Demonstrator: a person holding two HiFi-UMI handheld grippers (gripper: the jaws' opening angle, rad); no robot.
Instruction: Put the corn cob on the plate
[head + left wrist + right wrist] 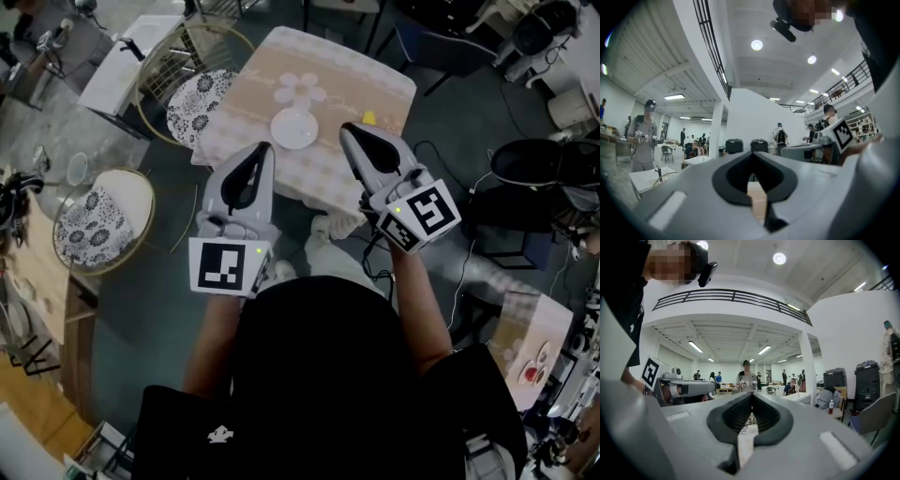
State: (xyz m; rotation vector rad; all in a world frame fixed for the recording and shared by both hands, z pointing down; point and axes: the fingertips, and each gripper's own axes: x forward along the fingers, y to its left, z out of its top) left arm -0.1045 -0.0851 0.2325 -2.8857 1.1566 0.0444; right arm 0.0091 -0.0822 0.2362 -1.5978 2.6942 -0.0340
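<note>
In the head view a small square table [246, 79] with a beige flowered cloth stands in front of me. On its middle lies a white plate [293, 128] with nothing on it. The yellow corn cob [369, 118] lies near the table's right edge, half hidden behind my right gripper [348, 128]. That gripper hovers over the table's near right part, shut and holding nothing. My left gripper [266, 147] hangs over the near left part, just short of the plate, jaws shut and bare. The left gripper [752, 153] and the right gripper [752, 393] both point level across a big hall.
Two round chairs with patterned cushions [201, 103] [95, 225] stand left of the table. A white table [125, 58] is at the far left, a black chair [531, 163] at the right. Several people stand and sit in the hall in both gripper views.
</note>
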